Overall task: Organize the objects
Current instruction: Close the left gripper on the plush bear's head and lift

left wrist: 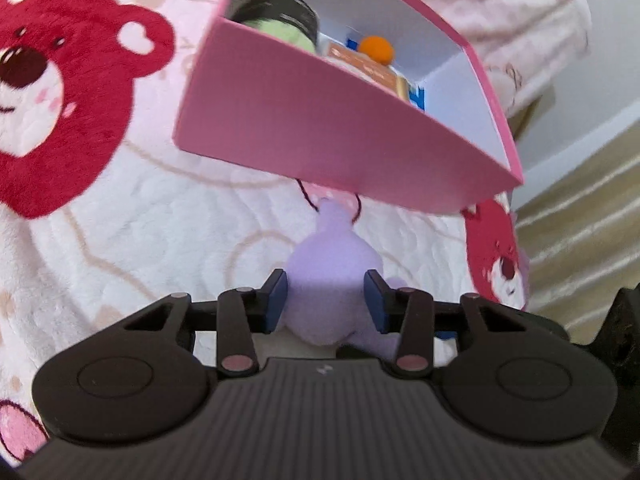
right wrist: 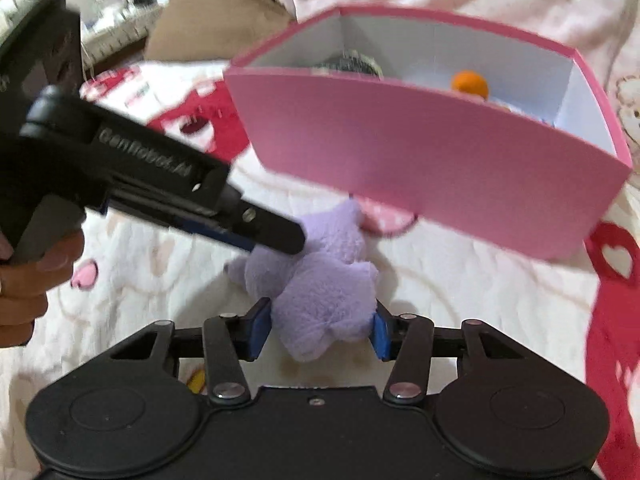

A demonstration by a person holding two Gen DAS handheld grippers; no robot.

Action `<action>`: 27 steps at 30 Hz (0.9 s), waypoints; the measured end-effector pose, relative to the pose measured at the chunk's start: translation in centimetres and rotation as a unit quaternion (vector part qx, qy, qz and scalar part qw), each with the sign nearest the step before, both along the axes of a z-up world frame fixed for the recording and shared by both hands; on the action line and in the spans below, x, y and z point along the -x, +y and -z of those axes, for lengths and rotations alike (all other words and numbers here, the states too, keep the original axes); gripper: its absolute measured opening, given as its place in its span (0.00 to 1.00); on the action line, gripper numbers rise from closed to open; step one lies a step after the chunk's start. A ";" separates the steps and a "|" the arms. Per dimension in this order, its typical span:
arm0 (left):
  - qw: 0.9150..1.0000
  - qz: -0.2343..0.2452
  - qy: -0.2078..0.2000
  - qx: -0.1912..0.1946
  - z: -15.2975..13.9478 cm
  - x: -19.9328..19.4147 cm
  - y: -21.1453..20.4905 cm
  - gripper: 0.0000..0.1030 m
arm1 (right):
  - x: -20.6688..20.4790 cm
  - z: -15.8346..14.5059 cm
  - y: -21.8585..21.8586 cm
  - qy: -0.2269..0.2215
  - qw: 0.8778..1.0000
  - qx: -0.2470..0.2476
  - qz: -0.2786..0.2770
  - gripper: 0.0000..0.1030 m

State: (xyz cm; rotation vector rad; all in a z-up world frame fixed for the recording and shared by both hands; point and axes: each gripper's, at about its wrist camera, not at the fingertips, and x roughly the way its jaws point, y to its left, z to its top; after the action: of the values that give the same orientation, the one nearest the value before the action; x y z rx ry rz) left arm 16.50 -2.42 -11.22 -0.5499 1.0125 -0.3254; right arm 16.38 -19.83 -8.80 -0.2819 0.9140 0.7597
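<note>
A purple plush toy (left wrist: 332, 276) lies on the bear-print blanket (left wrist: 120, 240), just in front of a pink box (left wrist: 320, 128). My left gripper (left wrist: 326, 302) is shut on the toy, blue pads pressing into both sides. The right wrist view shows the same toy (right wrist: 324, 304) with my right gripper (right wrist: 320, 332) shut on its near end. The left gripper's finger (right wrist: 280, 236) reaches in from the left onto the toy's far part. The pink box (right wrist: 420, 160) stands open and holds a dark jar (left wrist: 280, 20), an orange ball (left wrist: 375, 49) and an orange packet (left wrist: 372, 70).
The blanket ends at the right, where pale striped floor (left wrist: 580, 220) and a white wall show. A brown cushion (right wrist: 208, 12) lies behind the box at the left. A person's hand (right wrist: 24, 280) holds the left gripper's handle.
</note>
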 end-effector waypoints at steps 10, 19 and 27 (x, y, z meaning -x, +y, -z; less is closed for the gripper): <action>0.999 0.035 0.005 -0.026 -0.2 1.7 -1.0 0.54 | 0.0 -1.1 -1.6 0.016 1.000 0.005 -0.019 0.76; 0.999 0.026 0.032 0.008 1.4 2.3 -1.6 0.57 | 3.2 -0.8 0.9 -0.060 0.993 0.033 -0.096 0.61; 1.000 0.015 0.015 0.001 1.1 2.4 -1.8 0.34 | 0.3 0.9 0.2 -0.024 0.998 0.048 -0.029 0.54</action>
State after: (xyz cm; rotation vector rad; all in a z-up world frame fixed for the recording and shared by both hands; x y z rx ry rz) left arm 14.11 -4.26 -12.30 -0.5443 1.0499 -0.3452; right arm 16.11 -19.63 -9.66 -0.4110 0.9015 0.7609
